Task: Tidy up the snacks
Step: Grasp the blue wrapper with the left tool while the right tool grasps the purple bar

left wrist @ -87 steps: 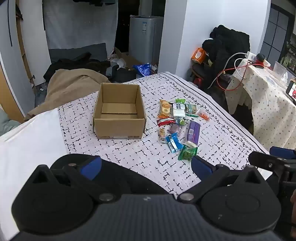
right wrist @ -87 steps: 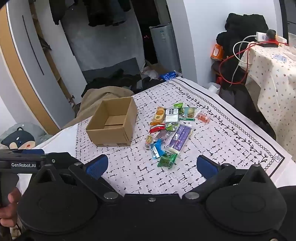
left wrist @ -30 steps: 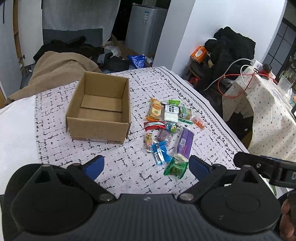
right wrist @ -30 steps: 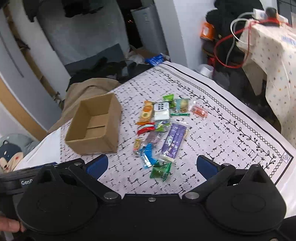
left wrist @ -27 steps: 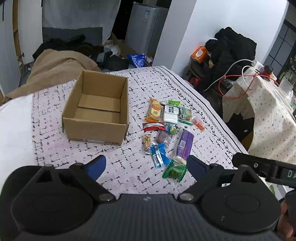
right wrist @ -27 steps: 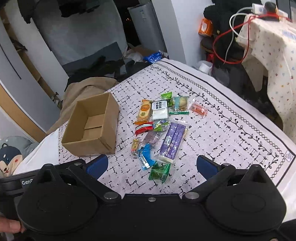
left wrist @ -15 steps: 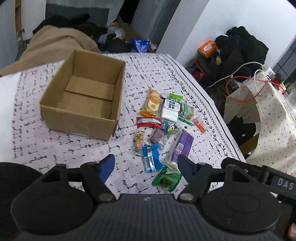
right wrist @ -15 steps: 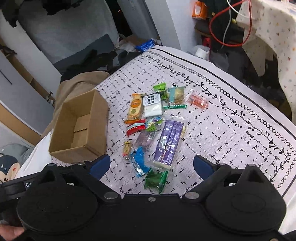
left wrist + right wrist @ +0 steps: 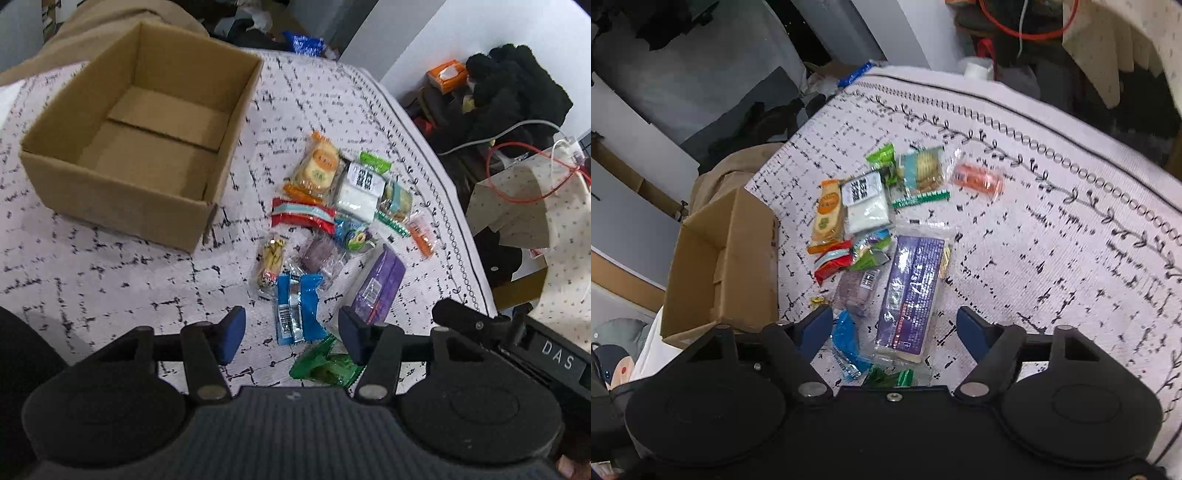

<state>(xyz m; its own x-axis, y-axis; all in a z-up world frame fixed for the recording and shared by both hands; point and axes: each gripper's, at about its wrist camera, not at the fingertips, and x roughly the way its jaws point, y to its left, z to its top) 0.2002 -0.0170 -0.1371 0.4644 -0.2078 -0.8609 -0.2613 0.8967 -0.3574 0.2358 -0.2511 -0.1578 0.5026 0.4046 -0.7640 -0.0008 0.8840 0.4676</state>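
Inside, the cardboard box (image 9: 140, 122) is seen empty; snacks (image 9: 325, 229) are spread beside it. Left gripper (image 9: 291, 328) and right gripper (image 9: 895, 326) are held wide apart, gripping nothing.

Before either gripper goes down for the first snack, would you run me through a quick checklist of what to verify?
1. Cardboard box open and nothing in it: ok.
2. Left gripper open, holding nothing: ok.
3. Right gripper open, holding nothing: ok.
4. Blue packet framed between the left fingers: ok.
5. Purple packet free of overlap: not ok, the green packet lies at its near end.
6. Height of the grippers above the cloth: cannot tell.
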